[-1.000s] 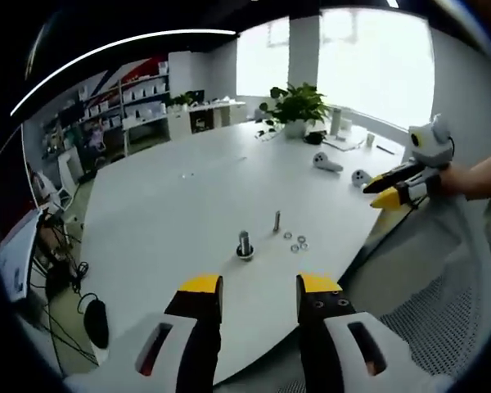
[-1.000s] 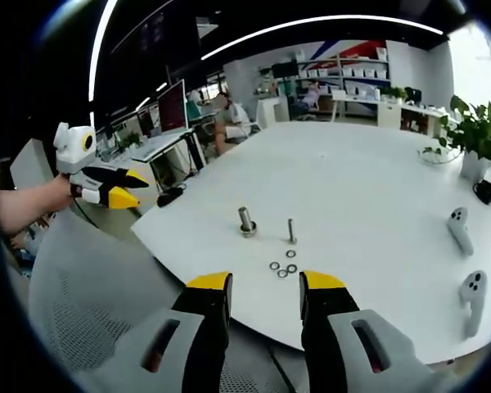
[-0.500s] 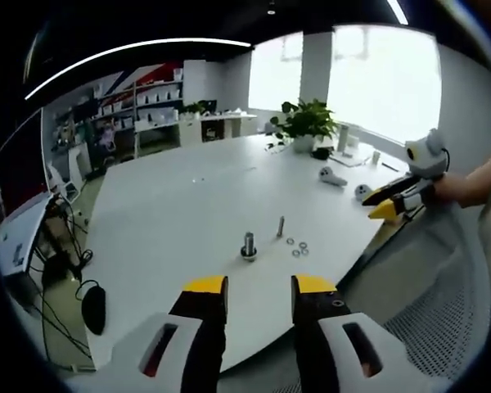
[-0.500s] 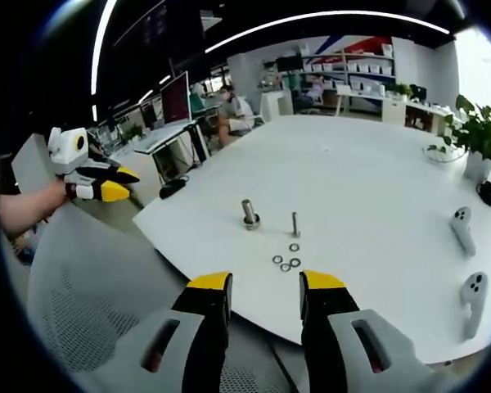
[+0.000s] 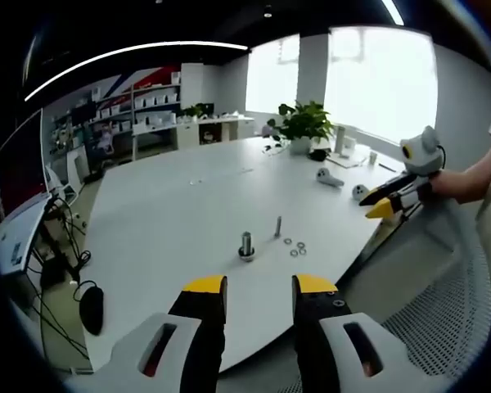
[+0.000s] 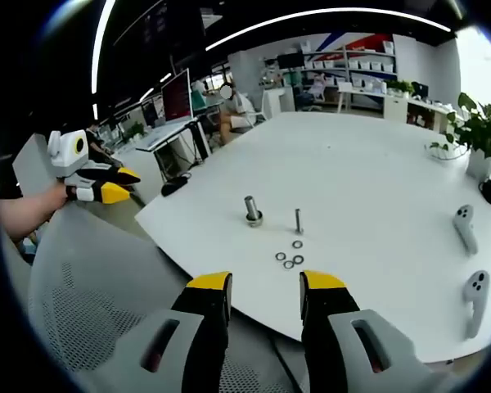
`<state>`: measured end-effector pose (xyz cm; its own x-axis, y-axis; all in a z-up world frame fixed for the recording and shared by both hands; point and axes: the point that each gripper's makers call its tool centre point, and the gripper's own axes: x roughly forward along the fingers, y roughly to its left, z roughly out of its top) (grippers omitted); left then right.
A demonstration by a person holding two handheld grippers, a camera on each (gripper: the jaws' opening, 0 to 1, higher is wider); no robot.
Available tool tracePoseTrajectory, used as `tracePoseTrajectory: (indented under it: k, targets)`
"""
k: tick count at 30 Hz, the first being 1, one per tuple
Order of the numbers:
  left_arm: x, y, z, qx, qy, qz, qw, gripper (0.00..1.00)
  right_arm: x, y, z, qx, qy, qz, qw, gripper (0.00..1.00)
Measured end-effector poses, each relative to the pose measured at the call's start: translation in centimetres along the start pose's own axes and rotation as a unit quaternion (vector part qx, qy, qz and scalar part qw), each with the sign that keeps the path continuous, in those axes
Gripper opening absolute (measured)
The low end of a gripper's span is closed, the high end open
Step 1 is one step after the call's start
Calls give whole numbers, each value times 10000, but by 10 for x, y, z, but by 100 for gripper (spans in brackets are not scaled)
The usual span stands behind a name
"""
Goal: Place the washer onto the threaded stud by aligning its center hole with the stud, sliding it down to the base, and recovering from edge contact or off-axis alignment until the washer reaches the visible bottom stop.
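Observation:
On the white table (image 5: 188,205) stand a thick threaded stud (image 5: 245,245) on a round base and a thin stud (image 5: 277,227) beside it. Several small washers (image 5: 295,246) lie flat next to them. In the right gripper view the thick stud (image 6: 251,210), the thin stud (image 6: 298,220) and the washers (image 6: 288,257) sit beyond my right gripper (image 6: 260,286), which is open and holds nothing. My left gripper (image 5: 254,288) is open too, short of the table's edge. The right gripper (image 5: 385,201) enters the left gripper view from the right; the left gripper (image 6: 106,184) shows at the left of the right gripper view.
Two white controllers (image 6: 466,246) lie on the table (image 6: 376,180) near a potted plant (image 5: 299,110). A grey mesh chair (image 6: 90,303) stands below both grippers. Shelves and desks line the room's far side, with a person seated there.
Both views have shifted slightly as the hands moved. The studs and washers lie where they were, and both grippers stay open.

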<state>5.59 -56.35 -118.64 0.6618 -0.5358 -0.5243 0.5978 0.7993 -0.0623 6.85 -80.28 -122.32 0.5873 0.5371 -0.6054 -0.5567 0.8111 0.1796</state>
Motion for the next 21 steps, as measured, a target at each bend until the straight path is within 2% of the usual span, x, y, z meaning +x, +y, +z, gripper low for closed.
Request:
tracePoseTrajectory:
  k: [4, 21]
  targets:
    - [1, -2, -3, 99, 96, -30, 9999, 29, 0, 1, 0, -21, -11, 20, 10000, 35]
    - [1, -3, 0, 14, 18, -91, 10000, 29, 0, 0, 0, -55, 24, 2, 10000, 35]
